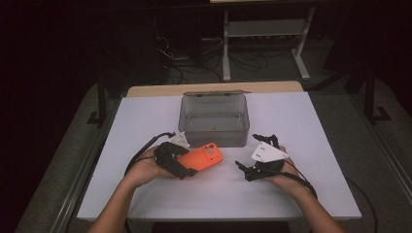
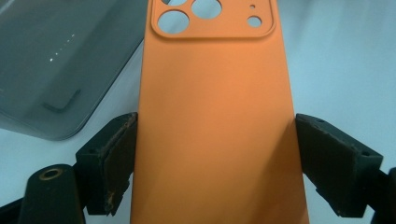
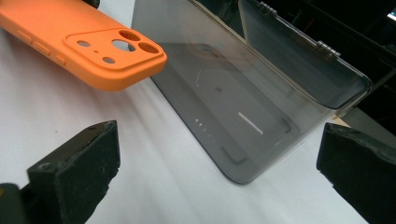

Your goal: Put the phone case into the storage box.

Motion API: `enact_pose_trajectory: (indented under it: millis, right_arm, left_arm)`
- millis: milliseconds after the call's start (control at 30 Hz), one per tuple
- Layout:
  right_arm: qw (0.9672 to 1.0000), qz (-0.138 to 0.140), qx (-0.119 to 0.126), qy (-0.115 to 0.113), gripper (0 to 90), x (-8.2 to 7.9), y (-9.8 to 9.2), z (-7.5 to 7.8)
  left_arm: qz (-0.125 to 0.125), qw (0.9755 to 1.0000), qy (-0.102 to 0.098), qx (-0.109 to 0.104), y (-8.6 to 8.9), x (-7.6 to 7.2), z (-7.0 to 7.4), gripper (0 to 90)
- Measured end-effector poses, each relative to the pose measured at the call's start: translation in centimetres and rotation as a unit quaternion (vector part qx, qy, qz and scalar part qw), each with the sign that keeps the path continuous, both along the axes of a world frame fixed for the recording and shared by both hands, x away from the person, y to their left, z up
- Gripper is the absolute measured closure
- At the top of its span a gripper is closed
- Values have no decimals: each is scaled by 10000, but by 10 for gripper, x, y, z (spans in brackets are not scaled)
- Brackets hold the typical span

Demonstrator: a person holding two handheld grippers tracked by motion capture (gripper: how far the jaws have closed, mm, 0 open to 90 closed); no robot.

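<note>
The left tongs (image 1: pixel 192 167) pinch an orange phone case (image 1: pixel 201 157) by its long sides, holding it just off the white counter (image 1: pixel 291 121), near the middle and just in front of the open grey plastic box (image 1: pixel 214 118). The right tongs (image 1: pixel 253 155) stand spread wide, holding nothing.

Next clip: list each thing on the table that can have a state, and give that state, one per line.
Phone case: orange, held by its two long edges, camera cutouts pointing away from the hand, lifted off the table.
Box: clear grey plastic, lid open and tipped back, nothing visible inside.
Left gripper: shut on the phone case.
Right gripper: jaws open, nothing between them, pointing at the box.
</note>
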State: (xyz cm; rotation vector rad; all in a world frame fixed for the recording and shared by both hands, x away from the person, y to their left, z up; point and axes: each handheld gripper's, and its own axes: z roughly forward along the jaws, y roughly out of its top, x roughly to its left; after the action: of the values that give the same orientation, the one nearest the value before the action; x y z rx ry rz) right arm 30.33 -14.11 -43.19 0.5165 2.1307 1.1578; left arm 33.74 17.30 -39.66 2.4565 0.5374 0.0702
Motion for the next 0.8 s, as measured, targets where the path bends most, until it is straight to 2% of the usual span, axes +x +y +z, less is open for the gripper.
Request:
enact_pose_trajectory:
  millis: [133, 367, 567, 800]
  right_arm:
    - [9999, -8, -94, -69, 0, -1, 1, 0]
    - [9986, 14, -421, -307, 0, -3, 3, -2]
    - [9964, 41, -690, -485, 0, -5, 6, -4]
    - [9924, 83, -984, -731, 0, -7, 9, -5]
  left_arm:
    - [-5, 10000, -1, -4, 0, 0, 0, 165]
    - [5, 10000, -5, -4, -1, 0, 0, 165]
    - [9, 10000, -5, 9, -1, 0, 0, 165]
    - [23, 10000, -1, 4, -2, 0, 0, 165]
